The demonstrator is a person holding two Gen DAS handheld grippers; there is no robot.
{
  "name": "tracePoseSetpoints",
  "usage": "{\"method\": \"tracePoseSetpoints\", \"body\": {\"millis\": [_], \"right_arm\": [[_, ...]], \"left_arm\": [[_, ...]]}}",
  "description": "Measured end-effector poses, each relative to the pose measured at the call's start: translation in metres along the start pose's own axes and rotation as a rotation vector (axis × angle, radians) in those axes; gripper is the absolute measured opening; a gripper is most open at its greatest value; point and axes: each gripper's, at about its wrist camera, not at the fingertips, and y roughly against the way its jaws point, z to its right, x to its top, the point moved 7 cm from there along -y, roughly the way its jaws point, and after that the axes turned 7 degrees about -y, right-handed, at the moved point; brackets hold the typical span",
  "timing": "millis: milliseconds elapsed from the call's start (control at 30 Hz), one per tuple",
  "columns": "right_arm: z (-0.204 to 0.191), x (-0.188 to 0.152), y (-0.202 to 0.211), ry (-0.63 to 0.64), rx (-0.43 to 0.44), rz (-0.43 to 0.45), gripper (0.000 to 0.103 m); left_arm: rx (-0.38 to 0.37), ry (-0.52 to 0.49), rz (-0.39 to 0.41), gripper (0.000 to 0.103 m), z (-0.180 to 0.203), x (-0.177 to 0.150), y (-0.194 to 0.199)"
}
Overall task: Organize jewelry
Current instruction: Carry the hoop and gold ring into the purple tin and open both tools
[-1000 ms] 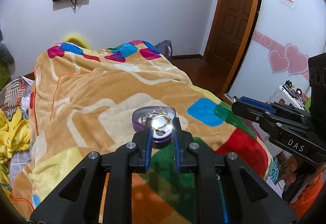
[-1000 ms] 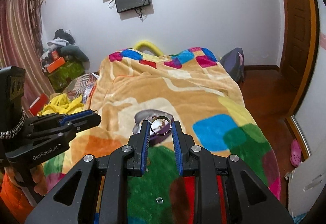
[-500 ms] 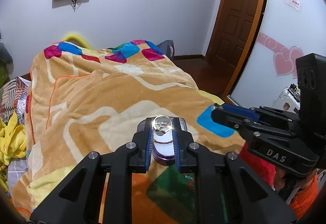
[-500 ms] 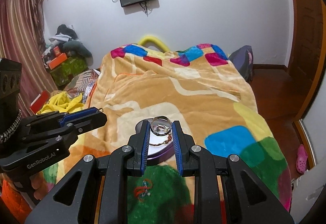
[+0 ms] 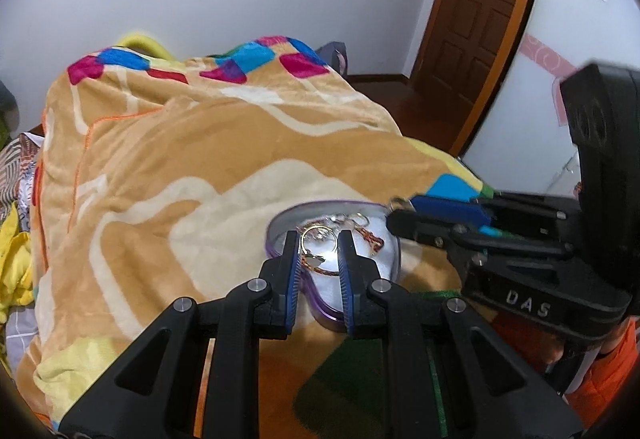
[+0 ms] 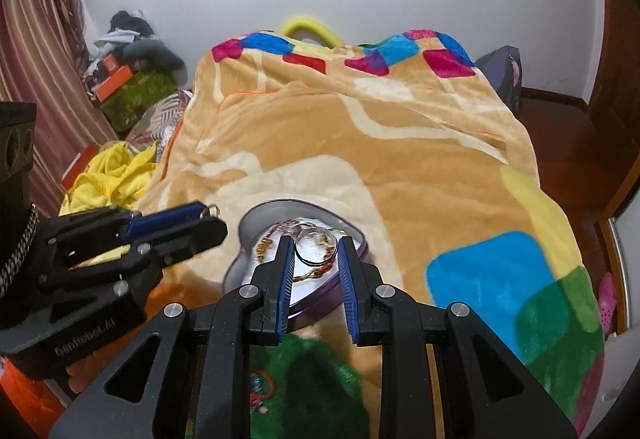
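Left gripper (image 5: 318, 235): fingers pinching a thin gold ring (image 5: 319, 240) across its width at the very tips. In the right wrist view this gripper (image 6: 212, 219) enters from 9 o'clock, and the ring (image 6: 215, 208) shows as a small loop standing up at the fingertip.

Right gripper (image 6: 315, 239): fingers pinching a pale silver-coloured ring (image 6: 315, 244) in the same manner, at the tips. In the left wrist view it (image 5: 394, 217) enters from 3 o'clock, its ring (image 5: 398, 204) projecting at the tip, just over the tray's 2 o'clock rim.

Both rings are held above a heart-shaped tray with a purple rim and a pale shiny floor (image 5: 276, 227) (image 6: 248, 223). The two grippers stand near each other but apart, over opposite sides of the tray.

The tray rests on a tan fleece blanket with coloured squares (image 5: 180, 159) (image 6: 400, 159), which covers the bed. It sits toward 6 o'clock in both views.

Inside the tray lies a red-and-gold braided bracelet (image 5: 370, 237) (image 6: 316, 273), tangled with other small pieces too fine to identify.

A further small beaded piece (image 6: 260, 387) lies on the blanket's green patch, outside the tray at 6 o'clock.
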Motion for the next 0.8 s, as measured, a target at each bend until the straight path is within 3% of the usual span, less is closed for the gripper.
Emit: {"method": "tracePoseSetpoints", "body": {"millis": [467,800], "right_arm": [[0.004,0.008,-0.003,0.005,-0.008,0.003,0.02],[-0.007,0.002,-0.013,0.05,0.001,-0.041,0.02]], "left_arm": [[-0.035,-0.029,-0.04,0.017,0.01,-0.005,-0.012],[0.014,-0.004,-0.021,0.017,-0.005,-0.007,0.004]]}}
